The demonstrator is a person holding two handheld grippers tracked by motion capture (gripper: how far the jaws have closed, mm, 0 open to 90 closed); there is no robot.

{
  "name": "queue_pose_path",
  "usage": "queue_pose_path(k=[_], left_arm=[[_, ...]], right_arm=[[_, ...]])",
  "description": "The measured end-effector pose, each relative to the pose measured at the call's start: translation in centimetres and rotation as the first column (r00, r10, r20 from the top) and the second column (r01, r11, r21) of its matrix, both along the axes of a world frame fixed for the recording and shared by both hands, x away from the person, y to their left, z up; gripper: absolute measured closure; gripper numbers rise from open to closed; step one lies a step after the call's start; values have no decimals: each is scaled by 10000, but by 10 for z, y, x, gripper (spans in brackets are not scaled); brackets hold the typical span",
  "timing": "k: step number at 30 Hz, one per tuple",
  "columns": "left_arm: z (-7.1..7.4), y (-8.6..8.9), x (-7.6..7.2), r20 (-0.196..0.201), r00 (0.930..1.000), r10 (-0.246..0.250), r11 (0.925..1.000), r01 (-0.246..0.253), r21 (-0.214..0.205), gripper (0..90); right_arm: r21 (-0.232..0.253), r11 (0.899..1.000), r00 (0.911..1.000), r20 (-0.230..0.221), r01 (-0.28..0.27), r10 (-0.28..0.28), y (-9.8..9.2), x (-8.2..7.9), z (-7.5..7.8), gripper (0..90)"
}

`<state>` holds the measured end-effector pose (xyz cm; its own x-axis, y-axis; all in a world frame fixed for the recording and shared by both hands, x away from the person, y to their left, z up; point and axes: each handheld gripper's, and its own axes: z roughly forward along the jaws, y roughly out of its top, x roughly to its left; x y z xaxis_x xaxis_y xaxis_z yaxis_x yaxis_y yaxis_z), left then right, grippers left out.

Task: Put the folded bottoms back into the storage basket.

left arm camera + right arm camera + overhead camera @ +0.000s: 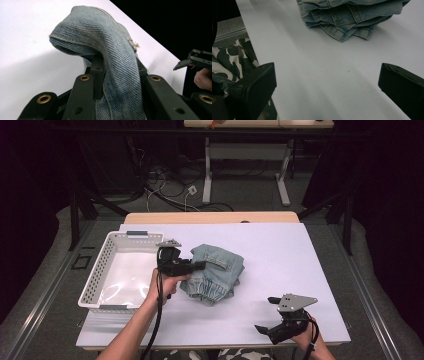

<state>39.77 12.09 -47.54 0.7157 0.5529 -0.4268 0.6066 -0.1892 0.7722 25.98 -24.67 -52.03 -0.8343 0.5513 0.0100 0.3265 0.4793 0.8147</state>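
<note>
Nearest the camera: the right gripper (pixel 272 319) sat at the near right edge of the table (pixel 280 250), its jaws spread wide with bare tabletop between them, holding nothing.
Jeans: the folded jeans (pixel 216 272) lay mid-table, just right of the white basket (pixel 95 280); from the right gripper view they showed as a stack of several denim layers (pixel 347 17).
Left gripper: the left gripper (pixel 197 266) was clenched on a fold of the denim at the pile's left side, the cloth (pixel 112 57) draped up and over between its jaws.
Handling: probably soft and floppy but fairly heavy for cloth; thick denim grips well and is not fragile. A one-edge pinch would likely let the stack unfold as it lifts.
Where to hold: best judged at the thick folded edge or waistband, with the second gripper supporting the far side.
Basket: it looked empty, its mesh walls upright.
Hidden: the left jaw tips were buried under denim, so how many layers they held could not be told. Part of the pile was cut off in the right gripper view.
</note>
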Motion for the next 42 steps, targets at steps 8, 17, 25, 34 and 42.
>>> queue_pose_path(k=[8,17,25,34,42], left_arm=[[9,3,-3,253,9997,-63,10000,63,3,716],[15,9,-4,425,9991,35,10000,-32,-90,717],[22,16,-6,562,9983,125,9999,-120,-79,718],[27,20,-7,687,9975,161,9998,-155,-97,720],[33,25,-8,749,9971,97,10000,-99,15,720]], right_arm=[[-6,10000,10000,-9,2,-2,0,0,0,13],[-38,10000,10000,-46,1,-1,0,0,0,13],[-27,10000,10000,-35,-6,6,0,0,0,13],[-40,10000,10000,-41,-4,4,0,0,0,13],[-45,10000,10000,-73,-2,2,1,0,-1,13]])
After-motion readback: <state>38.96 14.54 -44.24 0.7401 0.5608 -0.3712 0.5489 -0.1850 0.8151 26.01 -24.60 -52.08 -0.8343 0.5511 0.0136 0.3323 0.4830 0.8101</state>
